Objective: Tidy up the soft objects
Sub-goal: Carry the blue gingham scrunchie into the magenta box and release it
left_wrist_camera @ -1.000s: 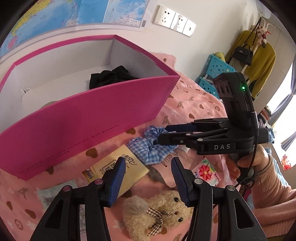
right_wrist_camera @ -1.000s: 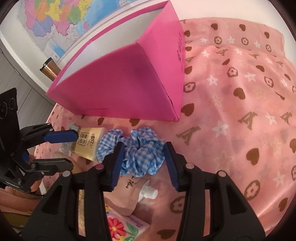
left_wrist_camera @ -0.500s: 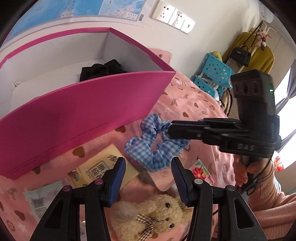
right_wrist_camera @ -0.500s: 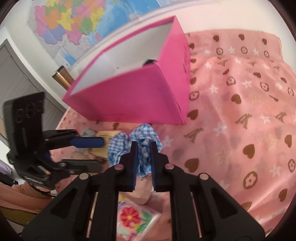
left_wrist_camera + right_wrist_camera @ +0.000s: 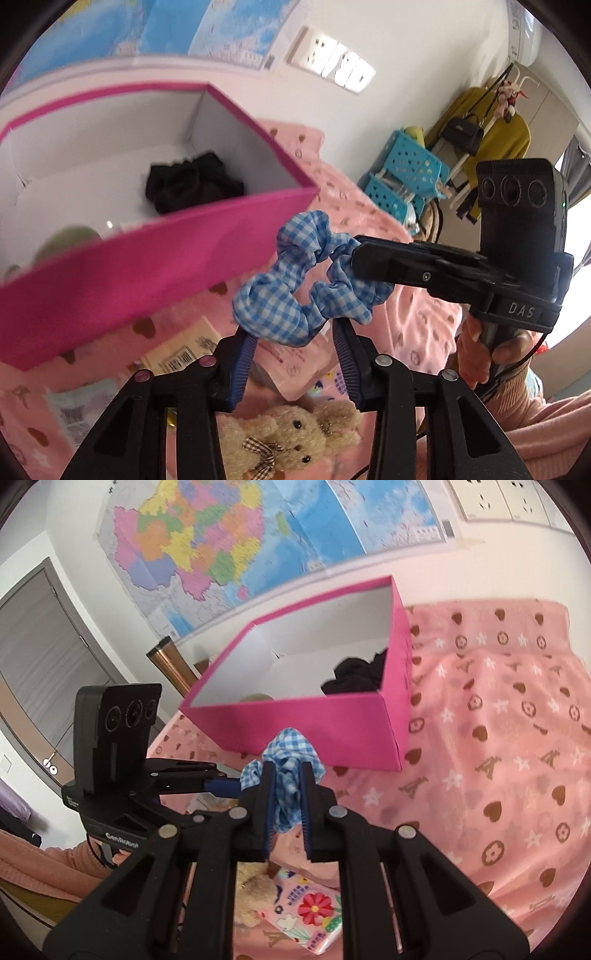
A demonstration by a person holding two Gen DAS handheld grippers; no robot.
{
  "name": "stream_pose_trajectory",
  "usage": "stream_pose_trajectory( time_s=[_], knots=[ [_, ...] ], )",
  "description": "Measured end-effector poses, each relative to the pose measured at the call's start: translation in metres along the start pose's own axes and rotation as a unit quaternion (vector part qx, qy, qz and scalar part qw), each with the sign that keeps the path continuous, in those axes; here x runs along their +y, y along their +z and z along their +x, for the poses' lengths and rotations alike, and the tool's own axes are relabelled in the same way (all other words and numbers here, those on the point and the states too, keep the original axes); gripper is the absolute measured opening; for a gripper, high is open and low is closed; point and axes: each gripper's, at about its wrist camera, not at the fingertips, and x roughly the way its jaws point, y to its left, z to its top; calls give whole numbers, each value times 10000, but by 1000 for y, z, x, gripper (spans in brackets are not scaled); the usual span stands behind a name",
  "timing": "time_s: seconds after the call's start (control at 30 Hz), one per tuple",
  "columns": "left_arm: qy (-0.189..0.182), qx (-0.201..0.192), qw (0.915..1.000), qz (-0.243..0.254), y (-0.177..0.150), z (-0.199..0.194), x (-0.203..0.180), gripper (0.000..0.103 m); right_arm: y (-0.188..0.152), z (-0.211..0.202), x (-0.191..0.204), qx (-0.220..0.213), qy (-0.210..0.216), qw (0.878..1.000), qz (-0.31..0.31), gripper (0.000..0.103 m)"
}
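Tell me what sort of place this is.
Probably a bedroom: a pink heart-and-star-print bedspread, a yellow garment with a black handbag on a coat stand, and a colourful wall map.

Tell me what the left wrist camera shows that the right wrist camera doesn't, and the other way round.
Only the left wrist view shows the blue baskets, the yellow garment hanging behind them, and the teddy bear's face. Only the right wrist view shows the grey door and the copper flask. Both show the pink box with a black cloth inside, and the right gripper shut on the blue gingham scrunchie.
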Motion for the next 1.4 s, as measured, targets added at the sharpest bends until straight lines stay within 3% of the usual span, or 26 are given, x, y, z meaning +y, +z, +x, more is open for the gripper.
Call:
stream_pose_trajectory(
  time_s=[0.33,0.7,0.87,1.0,1.2,1.27,1.4],
  knots=[
    [582,-478,9970,197,44,-32,-2,41,43,-7,14,-442,10,9985,-333,14],
    [1025,-270,9943,-62,85,-4,32,41,84,26,-10,-453,-304,9984,-141,14],
    [1276,-82,9914,-287,83,13,47,43,84,52,-20,-104,-766,9968,-194,23],
    [1369,-188,9898,-333,73,5,51,43,77,53,-20,-153,-1311,9906,-355,28],
    [1229,-628,9903,-138,48,-35,39,47,63,19,-10,-373,-846,9951,-362,33],
    [1209,-696,9902,-69,40,-44,34,49,55,9,-4,-349,-563,9972,-351,39],
    [1157,-704,9908,27,20,-55,25,49,35,-2,7,-178,-76,9990,-401,41]
  ],
)
